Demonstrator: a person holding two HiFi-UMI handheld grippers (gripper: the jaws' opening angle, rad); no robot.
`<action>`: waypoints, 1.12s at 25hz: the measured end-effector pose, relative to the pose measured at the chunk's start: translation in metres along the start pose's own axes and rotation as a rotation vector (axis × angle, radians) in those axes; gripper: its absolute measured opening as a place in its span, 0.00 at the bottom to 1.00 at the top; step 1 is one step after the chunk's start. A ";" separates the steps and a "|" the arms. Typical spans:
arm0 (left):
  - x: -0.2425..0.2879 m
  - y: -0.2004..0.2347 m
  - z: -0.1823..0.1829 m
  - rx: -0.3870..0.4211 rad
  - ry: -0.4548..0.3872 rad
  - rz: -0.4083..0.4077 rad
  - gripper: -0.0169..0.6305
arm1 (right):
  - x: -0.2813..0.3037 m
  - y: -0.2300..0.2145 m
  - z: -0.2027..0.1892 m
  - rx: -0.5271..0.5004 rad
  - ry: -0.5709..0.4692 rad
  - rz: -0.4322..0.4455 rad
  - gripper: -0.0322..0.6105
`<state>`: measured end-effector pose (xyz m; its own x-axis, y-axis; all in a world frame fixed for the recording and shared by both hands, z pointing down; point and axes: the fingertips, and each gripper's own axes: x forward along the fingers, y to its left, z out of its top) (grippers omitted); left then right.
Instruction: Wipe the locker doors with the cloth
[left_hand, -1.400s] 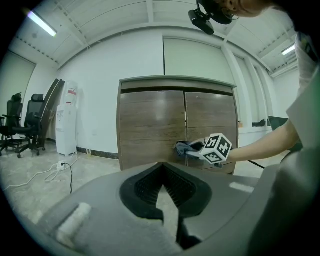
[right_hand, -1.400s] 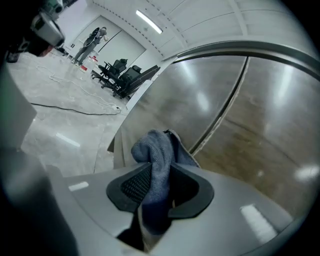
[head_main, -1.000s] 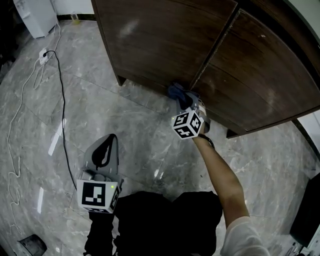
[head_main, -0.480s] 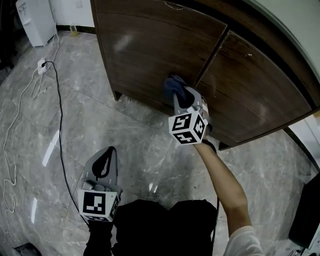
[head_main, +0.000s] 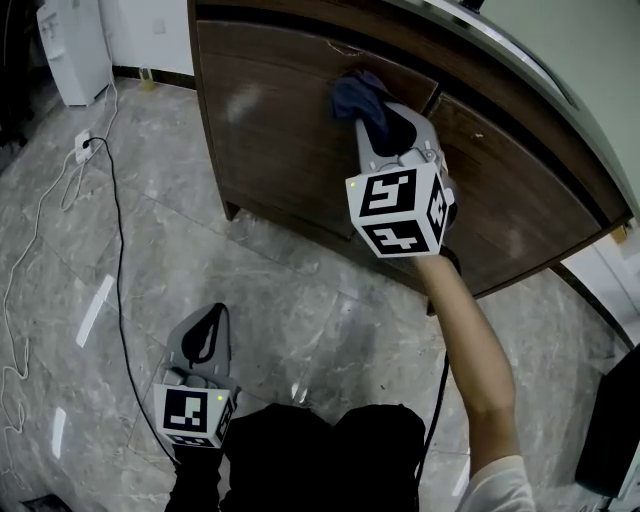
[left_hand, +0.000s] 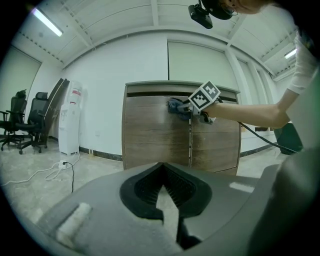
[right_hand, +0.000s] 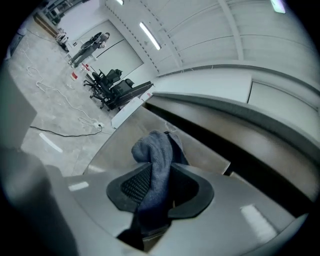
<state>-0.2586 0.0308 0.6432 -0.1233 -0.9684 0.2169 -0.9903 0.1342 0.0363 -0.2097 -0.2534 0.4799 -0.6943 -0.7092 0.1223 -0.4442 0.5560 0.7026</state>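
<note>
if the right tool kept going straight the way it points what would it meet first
Most likely the left locker door, high up near the seam. The blue cloth clamped in the right tool leads and looks pressed against it, though contact is hard to confirm.

1. I can read no word, number or brand anywhere.
2. My right cube (head_main: 400, 212) and left cube (head_main: 192, 418) bear only black-and-white square patterns, no letters.
3. The white appliance (left_hand: 70, 117) carries a red mark, too small to read.
</note>
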 end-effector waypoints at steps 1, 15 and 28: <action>0.000 0.000 -0.001 -0.001 0.000 -0.002 0.03 | 0.000 -0.008 0.011 -0.002 -0.021 -0.010 0.22; -0.003 0.012 -0.012 -0.031 0.019 0.007 0.03 | 0.031 0.045 0.005 -0.057 -0.027 -0.019 0.22; -0.011 0.041 -0.026 -0.053 0.046 0.055 0.03 | 0.078 0.225 -0.126 -0.076 0.148 0.169 0.22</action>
<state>-0.2962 0.0525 0.6681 -0.1730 -0.9488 0.2642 -0.9772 0.1989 0.0741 -0.2929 -0.2384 0.7358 -0.6620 -0.6681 0.3397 -0.2809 0.6414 0.7139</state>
